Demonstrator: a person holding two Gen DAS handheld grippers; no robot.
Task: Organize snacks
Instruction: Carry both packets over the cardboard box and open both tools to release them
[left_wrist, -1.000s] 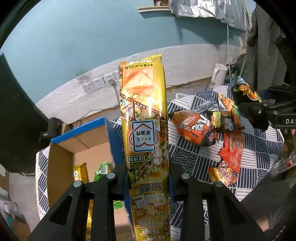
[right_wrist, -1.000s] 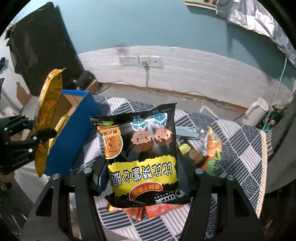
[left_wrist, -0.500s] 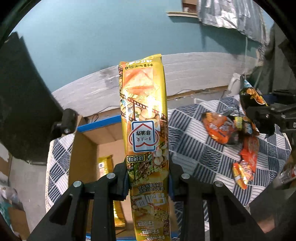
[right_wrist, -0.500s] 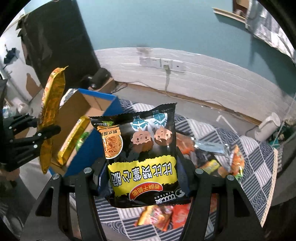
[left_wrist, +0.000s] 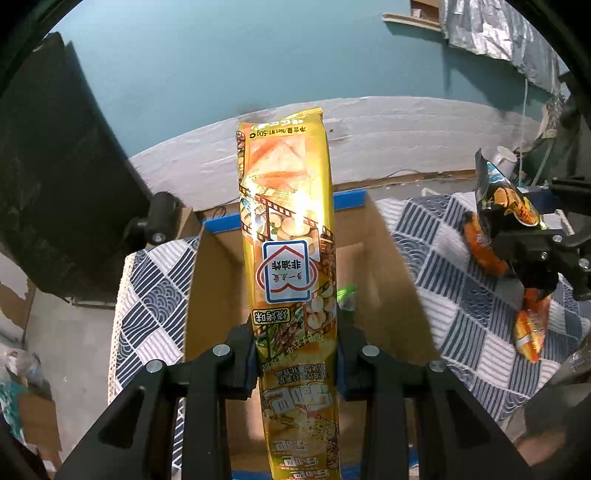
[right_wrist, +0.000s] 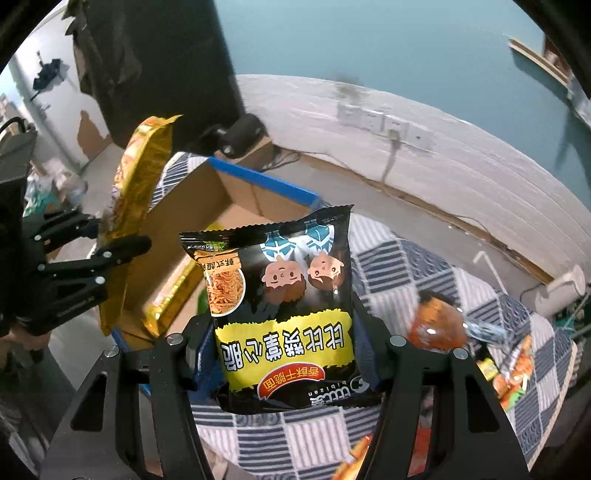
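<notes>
My left gripper (left_wrist: 295, 354) is shut on a tall yellow snack packet (left_wrist: 288, 240), held upright over the open cardboard box (left_wrist: 395, 266) with blue edges. In the right wrist view that packet (right_wrist: 140, 177) and the left gripper (right_wrist: 107, 236) hang at the box's (right_wrist: 258, 192) left side. My right gripper (right_wrist: 284, 350) is shut on a black and yellow noodle snack bag (right_wrist: 284, 302), held just right of the box; it shows at the right in the left wrist view (left_wrist: 532, 251). A yellow packet (right_wrist: 173, 295) and something green lie inside the box.
A blue and white patterned cloth (right_wrist: 402, 266) covers the table. Several orange snack bags (right_wrist: 439, 325) lie on it to the right of the box. A black panel (left_wrist: 59, 177) and a clamp knob (left_wrist: 159, 221) stand behind the box.
Both grippers have swung left with their packets. The box now sits straight under the left gripper and close beside the right one; the loose snacks have slid toward the right.
</notes>
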